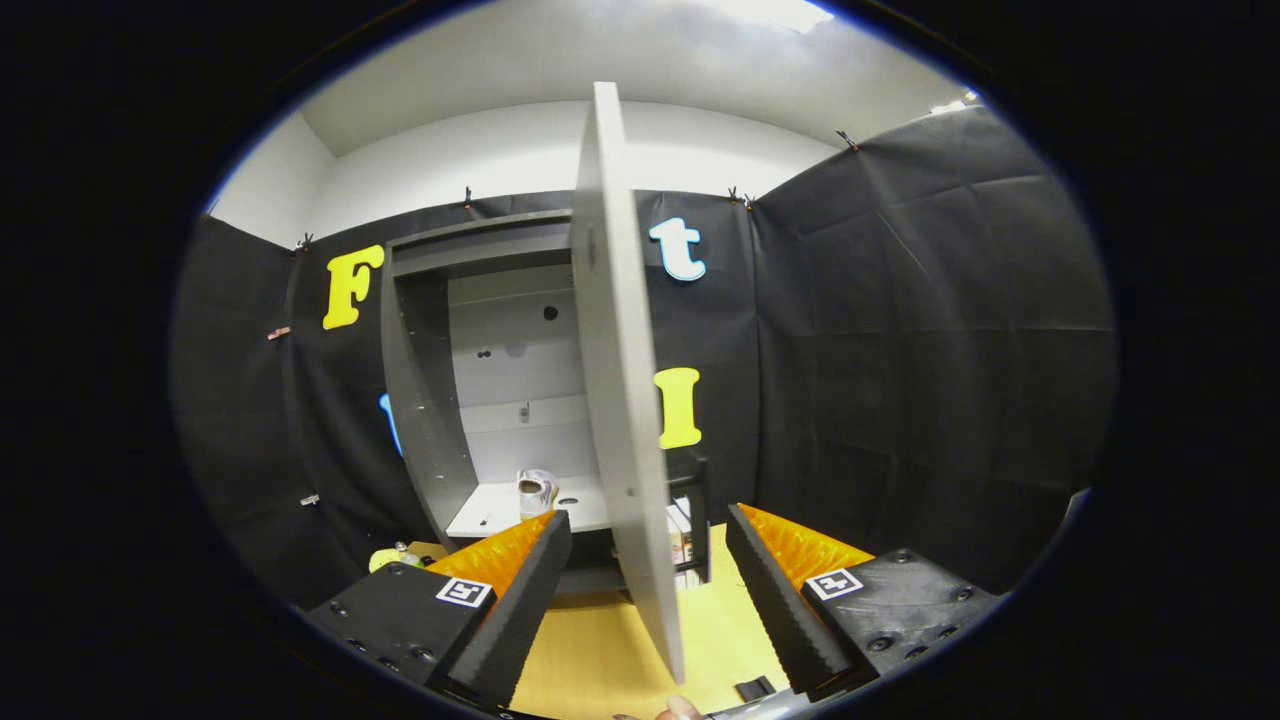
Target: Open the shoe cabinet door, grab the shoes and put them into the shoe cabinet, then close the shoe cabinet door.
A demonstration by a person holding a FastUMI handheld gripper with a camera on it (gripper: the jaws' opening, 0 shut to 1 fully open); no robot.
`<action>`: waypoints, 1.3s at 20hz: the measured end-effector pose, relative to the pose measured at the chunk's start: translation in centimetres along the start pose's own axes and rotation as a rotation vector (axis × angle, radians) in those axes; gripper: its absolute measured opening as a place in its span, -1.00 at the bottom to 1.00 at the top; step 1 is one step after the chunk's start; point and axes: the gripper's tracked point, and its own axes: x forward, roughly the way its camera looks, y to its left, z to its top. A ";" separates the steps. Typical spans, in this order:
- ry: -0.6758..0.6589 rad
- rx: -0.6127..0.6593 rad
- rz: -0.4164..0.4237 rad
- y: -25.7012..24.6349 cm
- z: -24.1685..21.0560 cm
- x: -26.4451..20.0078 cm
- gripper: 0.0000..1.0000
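At the bottom of the frame the tool (648,560) stands wide open, gripping nothing, its two fingers either side of the edge of the shoe cabinet door (618,400), which runs edge-on up the centre without touching either. Below the fingers lies the pale wooden floor (590,650). Beyond the left finger, in the centre-left of the frame, the shoe cabinet (430,400) stands open, with a light-coloured shoe (535,492) on its lower shelf (500,510).

shoe (536,492) in cabinet (430,400), door (622,400) between tongs (648,560)
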 end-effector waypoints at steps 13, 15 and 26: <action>0.067 0.017 0.079 -4.4 -2.2 5.5 0.96; 0.061 0.008 0.092 -4.3 -1.9 5.8 0.95; 0.081 -0.008 0.205 4.7 -3.7 5.6 0.96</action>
